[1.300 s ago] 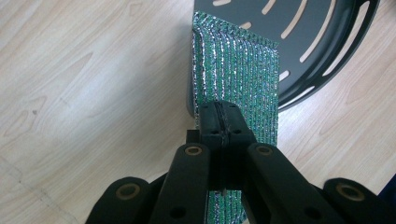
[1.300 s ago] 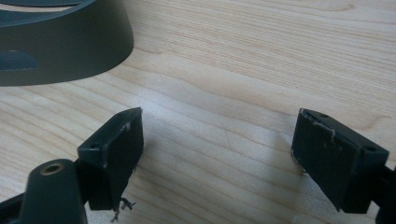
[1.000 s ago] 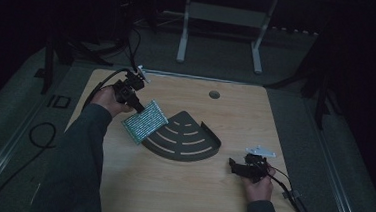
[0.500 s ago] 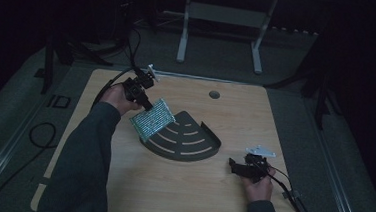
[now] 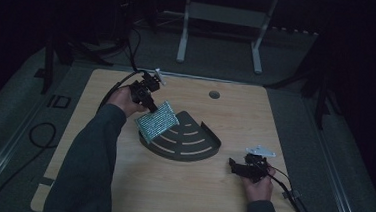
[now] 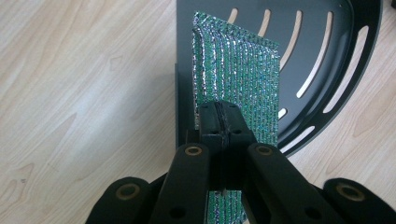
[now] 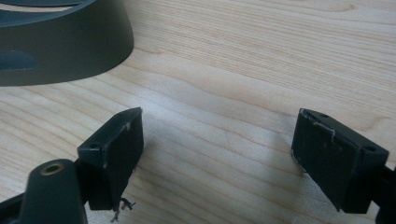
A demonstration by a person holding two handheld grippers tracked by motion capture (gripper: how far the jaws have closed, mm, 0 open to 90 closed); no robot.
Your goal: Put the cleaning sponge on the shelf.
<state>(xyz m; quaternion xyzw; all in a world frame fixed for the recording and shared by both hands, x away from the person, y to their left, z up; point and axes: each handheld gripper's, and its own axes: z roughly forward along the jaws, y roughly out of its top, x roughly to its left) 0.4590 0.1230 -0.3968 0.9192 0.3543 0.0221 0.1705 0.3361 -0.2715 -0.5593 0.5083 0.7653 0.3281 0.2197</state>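
A glittery green sponge pad (image 5: pixel 157 121) (image 6: pixel 237 88) hangs tilted over the left corner of a dark fan-shaped slotted tray (image 5: pixel 199 148) (image 6: pixel 327 56). My left gripper (image 5: pixel 148 105) (image 6: pixel 223 122) is shut on the pad's near edge, its jaws pressed together on it. Over at the table's right front, my right gripper (image 5: pixel 234 165) (image 7: pixel 217 158) rests low over bare wood, open with nothing between its jaws. The tray's curved wall (image 7: pixel 65 46) shows at the upper left of the right gripper view.
The wooden table (image 5: pixel 275 117) has a round cable hole (image 5: pixel 214 94) at the back. Cables trail from both grippers. A white stand (image 5: pixel 222 18) is on the floor beyond the table's far edge.
My left hand has carried the green pad to the right, from beside the tray's left edge to over its left corner. The right gripper has stayed still.
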